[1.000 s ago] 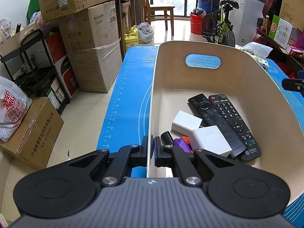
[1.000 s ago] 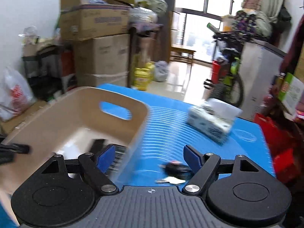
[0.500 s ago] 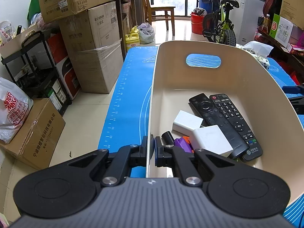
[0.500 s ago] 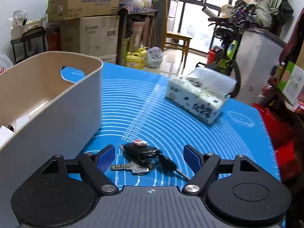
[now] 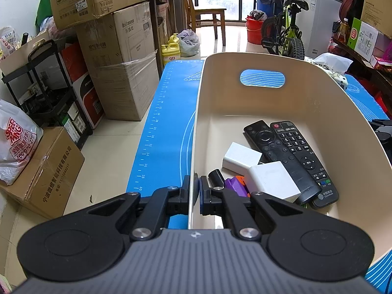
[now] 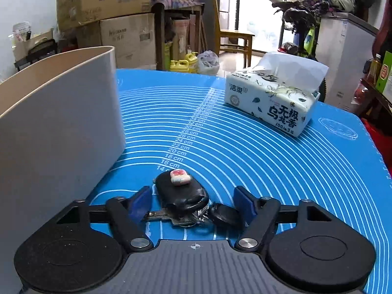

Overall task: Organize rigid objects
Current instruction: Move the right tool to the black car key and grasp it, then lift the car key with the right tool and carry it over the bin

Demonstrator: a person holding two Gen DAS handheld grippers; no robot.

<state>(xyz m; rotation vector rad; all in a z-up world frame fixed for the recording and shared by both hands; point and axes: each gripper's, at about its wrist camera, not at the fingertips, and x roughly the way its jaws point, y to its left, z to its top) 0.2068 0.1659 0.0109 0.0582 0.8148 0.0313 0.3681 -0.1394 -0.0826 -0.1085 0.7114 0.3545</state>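
Note:
My left gripper [image 5: 194, 197] is shut on the near left rim of the beige bin [image 5: 245, 58], one finger outside and one inside. In the bin lie two black remotes [image 5: 291, 152], two white blocks [image 5: 269, 180], a small black cylinder [image 5: 216, 177] and purple and orange pieces [image 5: 235, 185]. My right gripper [image 6: 192, 204] is open and low over the blue mat [image 6: 245, 152]. A black key fob with keys [image 6: 182, 196] lies on the mat between its fingers. The bin's outer wall [image 6: 61, 127] stands just to the left.
A tissue pack [image 6: 274, 98] lies on the mat at the far right. Cardboard boxes [image 5: 117, 56], a black rack [image 5: 36, 83] and a bagged box [image 5: 36, 161] crowd the floor to the left. A chair and a child's bike [image 5: 284, 31] stand beyond the table.
My right gripper has swung away from the bin and dropped toward the mat, so the keys now sit between its open fingers. My left gripper has kept its hold on the bin rim.

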